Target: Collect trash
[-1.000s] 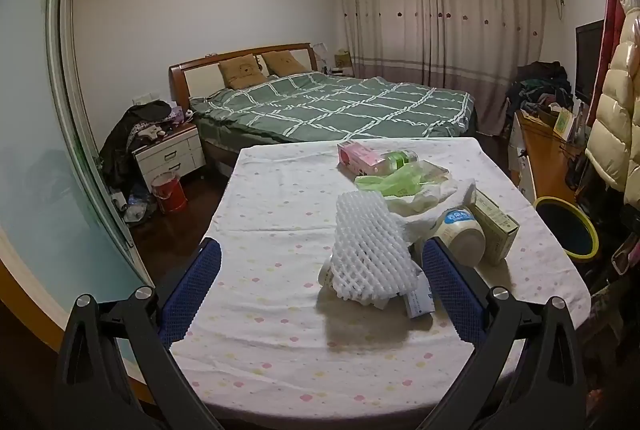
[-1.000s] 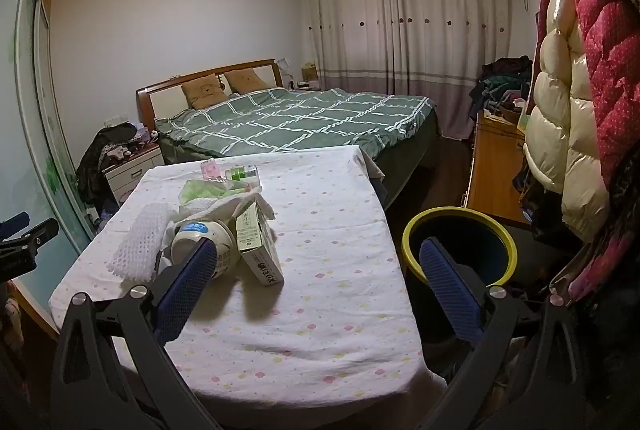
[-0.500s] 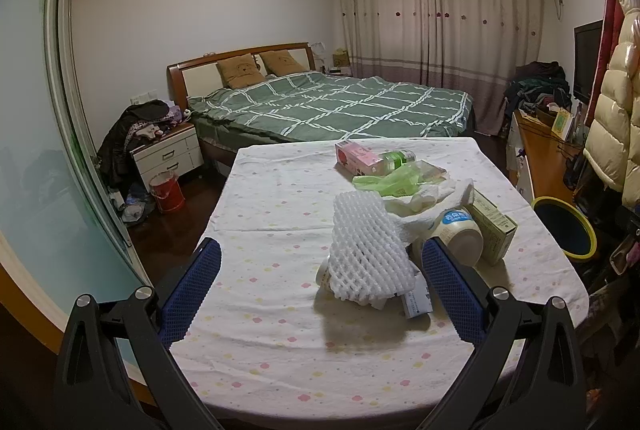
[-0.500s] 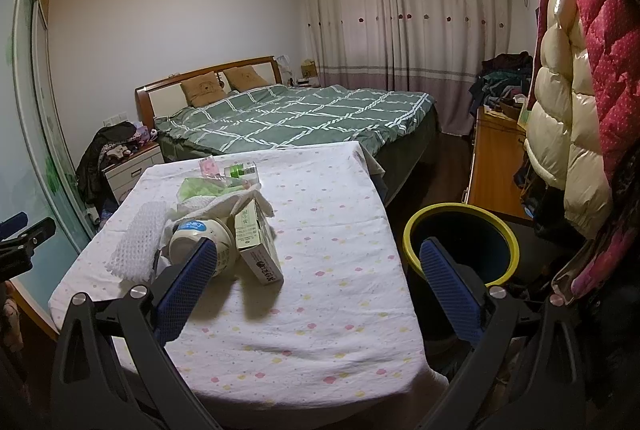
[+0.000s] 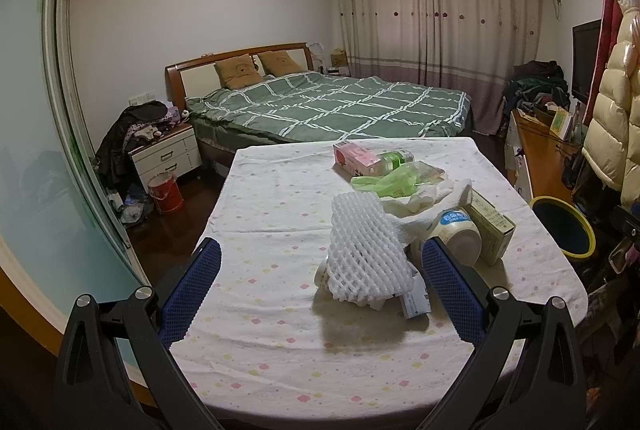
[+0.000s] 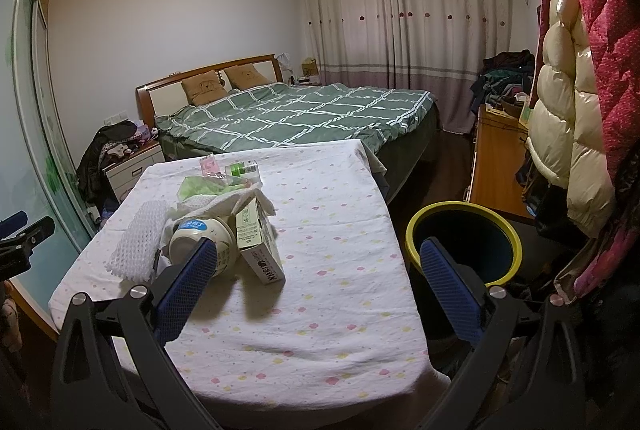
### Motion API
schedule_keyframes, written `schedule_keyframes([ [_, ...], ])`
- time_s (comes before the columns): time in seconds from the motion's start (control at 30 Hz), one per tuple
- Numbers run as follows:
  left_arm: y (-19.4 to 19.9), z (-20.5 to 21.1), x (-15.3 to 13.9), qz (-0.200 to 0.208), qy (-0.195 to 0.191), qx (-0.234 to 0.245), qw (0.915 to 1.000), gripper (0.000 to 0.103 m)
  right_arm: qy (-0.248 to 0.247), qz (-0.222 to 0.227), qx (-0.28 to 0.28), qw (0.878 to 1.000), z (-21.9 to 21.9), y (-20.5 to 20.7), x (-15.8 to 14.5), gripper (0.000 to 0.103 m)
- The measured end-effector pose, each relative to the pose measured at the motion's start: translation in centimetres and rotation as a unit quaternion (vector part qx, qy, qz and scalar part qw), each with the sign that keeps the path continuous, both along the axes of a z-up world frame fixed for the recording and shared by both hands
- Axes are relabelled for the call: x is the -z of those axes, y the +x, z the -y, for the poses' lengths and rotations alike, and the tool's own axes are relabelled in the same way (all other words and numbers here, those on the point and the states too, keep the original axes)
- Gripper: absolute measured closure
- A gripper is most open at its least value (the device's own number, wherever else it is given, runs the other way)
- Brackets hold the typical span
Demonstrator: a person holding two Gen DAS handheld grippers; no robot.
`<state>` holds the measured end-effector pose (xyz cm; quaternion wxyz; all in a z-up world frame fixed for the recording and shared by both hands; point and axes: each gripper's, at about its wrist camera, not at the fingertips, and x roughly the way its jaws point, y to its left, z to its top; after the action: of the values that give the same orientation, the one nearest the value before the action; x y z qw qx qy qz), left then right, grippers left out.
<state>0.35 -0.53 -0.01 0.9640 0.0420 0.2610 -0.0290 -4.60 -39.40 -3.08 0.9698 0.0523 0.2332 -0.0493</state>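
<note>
Bedroom scene, both wrist views. The left gripper [image 5: 318, 262] hovers above the near edge of a table [image 5: 280, 346] draped in a dotted white cloth, blue-padded jaws spread wide and holding nothing. The right gripper [image 6: 318, 262] is likewise spread and empty, one finger over the table, the other over a yellow-rimmed trash bin [image 6: 464, 242] standing just beside the table's right edge. The trash lies clustered on the table: a white foam fruit net [image 5: 366, 256], a white jar with a blue label [image 5: 460, 230] on its side, a green-and-white carton [image 6: 258, 244], crumpled white paper [image 5: 432, 200], a green plastic bag [image 5: 384, 184], a pink box [image 5: 356, 158] and a small green-labelled bottle [image 5: 394, 159]. A green-checked bed [image 5: 340, 106] stands behind.
</note>
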Motion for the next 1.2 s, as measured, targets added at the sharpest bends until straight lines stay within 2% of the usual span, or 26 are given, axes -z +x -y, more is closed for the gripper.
schedule_keyframes([
  [1.2,-0.01,0.4,0.23,-0.005,0.002,0.008,1.0,0.004,0.003,-0.005,0.0,1.0,0.02,0.25,0.13,0.006],
])
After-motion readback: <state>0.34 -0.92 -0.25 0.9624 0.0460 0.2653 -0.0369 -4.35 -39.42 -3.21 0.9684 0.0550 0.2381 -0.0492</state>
